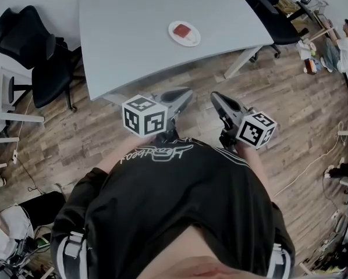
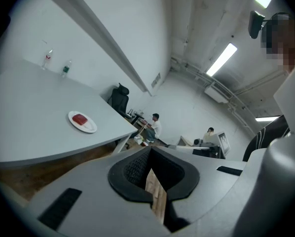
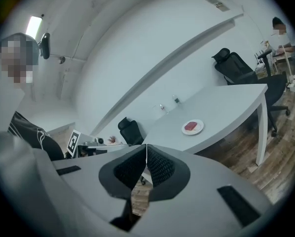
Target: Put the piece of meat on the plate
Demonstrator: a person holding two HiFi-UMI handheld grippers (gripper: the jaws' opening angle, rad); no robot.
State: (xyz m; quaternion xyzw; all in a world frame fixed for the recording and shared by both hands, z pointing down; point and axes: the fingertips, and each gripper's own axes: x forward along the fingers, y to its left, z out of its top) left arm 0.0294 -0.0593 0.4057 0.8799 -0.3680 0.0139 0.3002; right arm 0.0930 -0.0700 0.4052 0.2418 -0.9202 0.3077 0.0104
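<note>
Lying flat on the plate, the piece of meat looks like a small, light slab, probably soft and slick. A gentle pinch across its 2 longer sides, low near the plate, would likely suit it. Well apart from the plate, the left gripper and right gripper both have jaws pressed together, holding nothing.

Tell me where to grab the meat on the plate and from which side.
Probably from straight above, pinching the meat across its narrower width. It lies flat as a low slab on the plate, so only its side faces offer a hold.
</note>
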